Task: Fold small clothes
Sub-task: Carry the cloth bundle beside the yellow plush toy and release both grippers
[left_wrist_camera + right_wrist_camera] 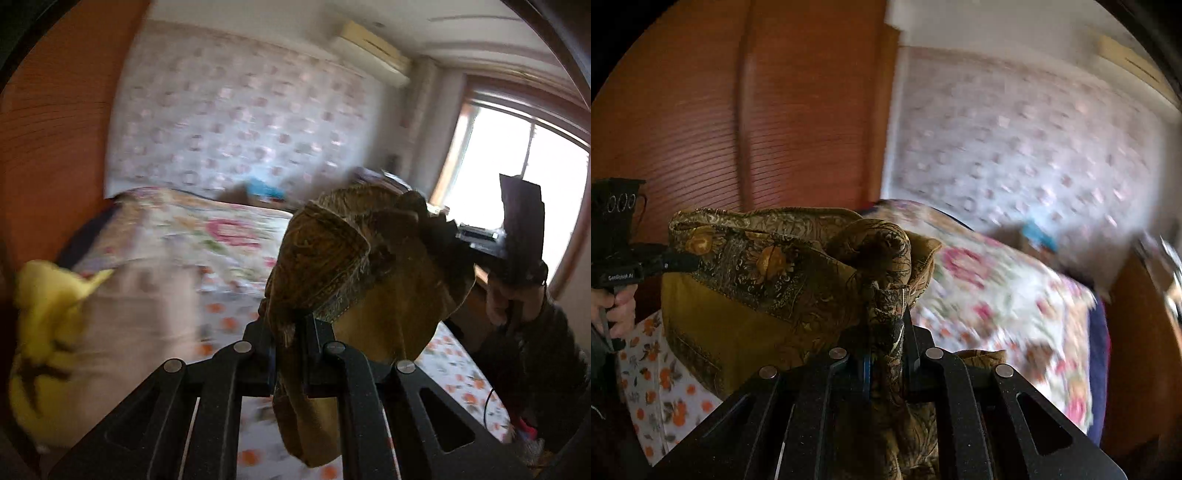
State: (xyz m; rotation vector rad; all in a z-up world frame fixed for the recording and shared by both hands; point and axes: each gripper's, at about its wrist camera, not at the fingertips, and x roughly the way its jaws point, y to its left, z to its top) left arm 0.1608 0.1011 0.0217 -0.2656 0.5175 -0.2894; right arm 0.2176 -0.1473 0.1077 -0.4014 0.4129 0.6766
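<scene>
So the olive-brown patterned garment (354, 258) is being held up in the air over the bed (207, 236), not lying on it at all. One bunched edge is being pinched by the left gripper (290, 332), whose jaws are clenched right down on the fabric, with a tail of cloth hanging down between the finger arms. The other end is being clamped the same way by the right gripper (886, 325), jaws closed tight on a twisted wad of the printed cloth. The piece is being stretched between the two, so its long axis is running roughly level from one gripper across to the other, and the plain mustard lower part is sagging below that line. In the right wrist view the left gripper (683, 262) is seen at the far end of the garment (768, 273), with the person's hand (617, 310) wrapped round its handle. The bed is covered by a floral quilt (997, 295) and an orange-flowered sheet (665, 376). A yellow plush toy (44, 332) is blurred at the left edge of the left wrist view.
</scene>
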